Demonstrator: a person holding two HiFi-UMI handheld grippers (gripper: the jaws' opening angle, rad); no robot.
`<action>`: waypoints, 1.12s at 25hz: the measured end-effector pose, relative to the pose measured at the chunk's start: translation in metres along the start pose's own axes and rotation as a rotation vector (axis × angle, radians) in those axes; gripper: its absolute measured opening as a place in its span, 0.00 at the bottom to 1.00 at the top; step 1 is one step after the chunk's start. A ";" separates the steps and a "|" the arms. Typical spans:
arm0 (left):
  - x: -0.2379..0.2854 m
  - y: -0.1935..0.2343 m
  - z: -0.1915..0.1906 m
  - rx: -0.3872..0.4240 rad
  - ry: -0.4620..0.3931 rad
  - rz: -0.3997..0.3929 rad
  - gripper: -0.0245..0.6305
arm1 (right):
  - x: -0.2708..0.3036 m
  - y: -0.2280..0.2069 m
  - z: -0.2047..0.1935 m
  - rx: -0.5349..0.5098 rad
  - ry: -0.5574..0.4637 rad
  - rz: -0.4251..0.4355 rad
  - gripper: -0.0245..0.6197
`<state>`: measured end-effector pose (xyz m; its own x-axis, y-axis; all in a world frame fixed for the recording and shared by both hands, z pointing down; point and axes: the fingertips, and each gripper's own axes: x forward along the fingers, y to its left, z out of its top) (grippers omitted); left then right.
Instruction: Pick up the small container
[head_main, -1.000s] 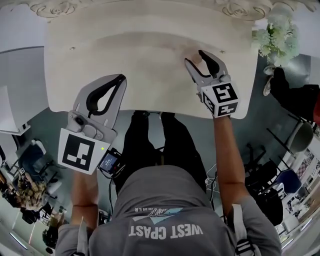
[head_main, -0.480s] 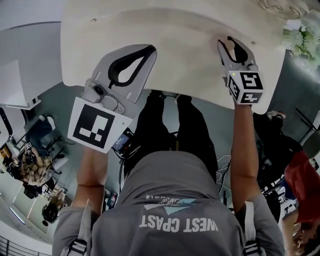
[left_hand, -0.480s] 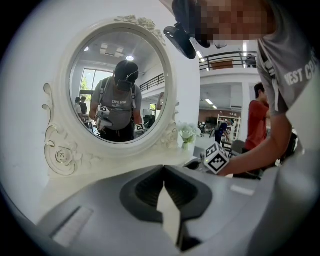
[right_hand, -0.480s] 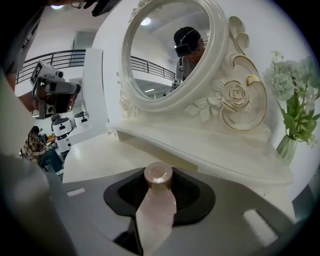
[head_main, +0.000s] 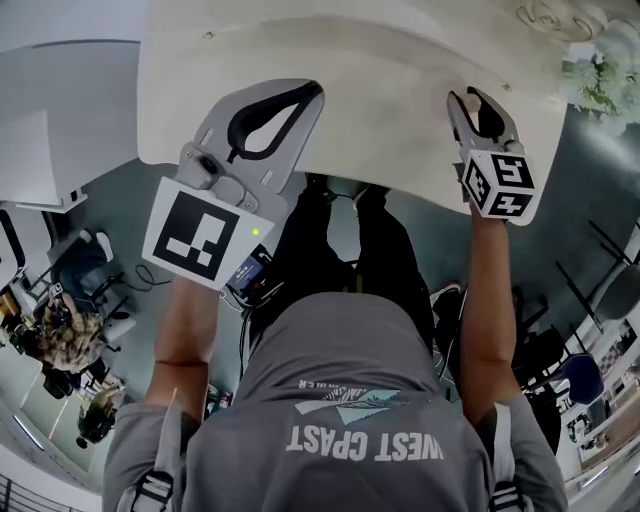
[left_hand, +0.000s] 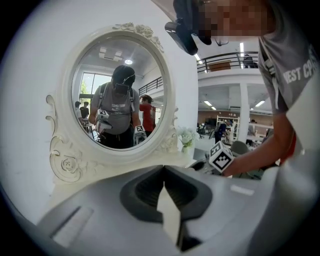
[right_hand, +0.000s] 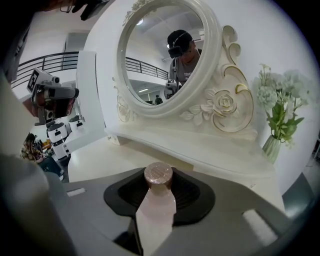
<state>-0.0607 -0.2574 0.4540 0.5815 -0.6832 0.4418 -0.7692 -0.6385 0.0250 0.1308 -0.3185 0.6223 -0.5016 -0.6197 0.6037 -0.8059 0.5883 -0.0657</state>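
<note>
The small container (right_hand: 156, 207) is a pale pink bottle with a rose-gold cap (right_hand: 158, 174). It stands between the black pads of my right gripper (right_hand: 159, 186), which is shut on it above the white dressing table (right_hand: 95, 162). In the head view my right gripper (head_main: 478, 103) reaches over the table's right part, and its jaws hide most of the container. My left gripper (head_main: 312, 88) hovers over the table's left front edge, shut and holding nothing. Its jaw tips meet in the left gripper view (left_hand: 164, 170).
An ornate oval mirror (right_hand: 160, 55) stands at the back of the table and reflects the person. A vase of pale flowers (right_hand: 280, 110) sits at the far right (head_main: 598, 75). The person's legs and the grey floor lie below the table edge (head_main: 330, 175).
My right gripper's jaws have gone from wide open to narrow around the container. Both grippers have shifted to the right in the head view, and the left one sits higher.
</note>
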 end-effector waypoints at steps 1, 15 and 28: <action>-0.001 -0.001 0.003 0.002 -0.006 0.000 0.04 | -0.005 -0.001 0.004 0.001 -0.006 -0.003 0.25; -0.047 -0.023 0.048 0.034 -0.093 0.003 0.04 | -0.105 0.020 0.074 0.003 -0.123 -0.021 0.25; -0.091 -0.035 0.092 0.074 -0.170 0.000 0.04 | -0.192 0.049 0.140 -0.072 -0.217 -0.048 0.25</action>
<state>-0.0621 -0.2059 0.3305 0.6225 -0.7295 0.2833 -0.7514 -0.6584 -0.0441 0.1436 -0.2433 0.3916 -0.5254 -0.7406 0.4188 -0.8098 0.5863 0.0208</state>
